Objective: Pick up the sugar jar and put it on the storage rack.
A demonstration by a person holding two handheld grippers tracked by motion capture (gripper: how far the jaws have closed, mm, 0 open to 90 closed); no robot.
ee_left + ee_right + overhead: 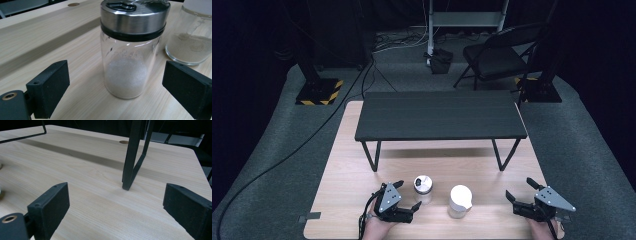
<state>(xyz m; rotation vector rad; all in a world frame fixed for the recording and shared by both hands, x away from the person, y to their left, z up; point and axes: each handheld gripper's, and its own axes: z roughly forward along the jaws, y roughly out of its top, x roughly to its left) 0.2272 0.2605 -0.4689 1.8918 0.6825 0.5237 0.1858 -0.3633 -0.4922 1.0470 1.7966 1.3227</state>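
The shaker (130, 50) stands near the desk's (352, 165) front edge, between the wide-apart jaws of the left hand-held gripper (406, 196), untouched. The right hand-held gripper (521, 190), released, waits by the front right corner. A jaw could clip the shaker and topple it against the nearby jar (190, 32). No labels readable.

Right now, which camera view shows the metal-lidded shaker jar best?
The left gripper view: the shaker jar stands close between that gripper's open jaws, white grains and steel lid clear. The high view shows it small, beside the white-lidded jar.
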